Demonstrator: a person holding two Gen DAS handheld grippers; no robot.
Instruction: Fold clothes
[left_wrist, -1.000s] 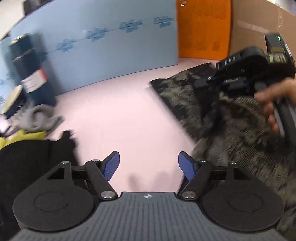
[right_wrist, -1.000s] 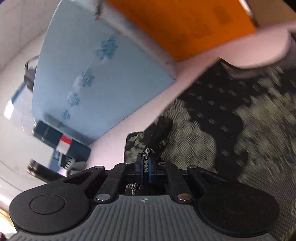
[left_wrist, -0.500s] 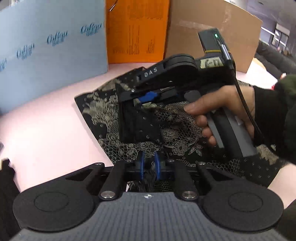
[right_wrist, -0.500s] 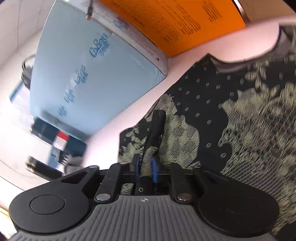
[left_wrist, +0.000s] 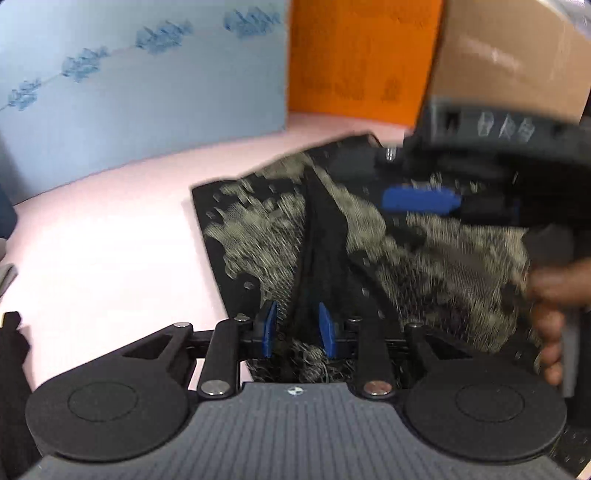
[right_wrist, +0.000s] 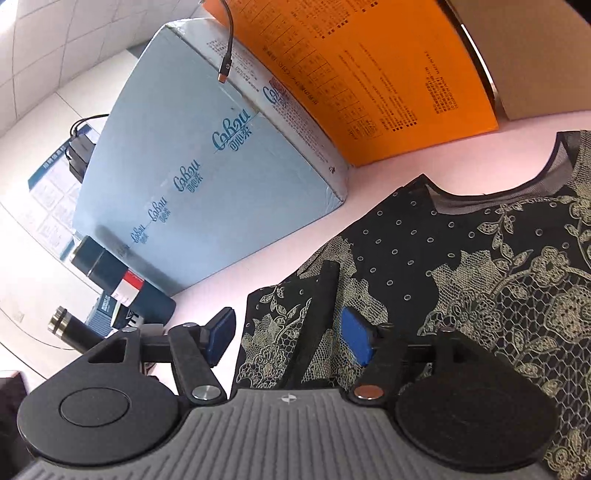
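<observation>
Now that the right gripper (right_wrist: 290, 341) is opening off the sleeve it pinched a second ago, the lace top (right_wrist: 480, 280) lies on the pink table (right_wrist: 369, 181) at 3 o'clock, fold placed, while the left gripper (left_wrist: 297, 328), jaws opening, straddles the hem without clamping.

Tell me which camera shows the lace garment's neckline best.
The right wrist view: it is sharp, and the curved neckline of the lace garment lies clear against the pink table. The left wrist view is motion-blurred; there the right tool and hand cover the garment's far part, so no neckline shows.
</observation>
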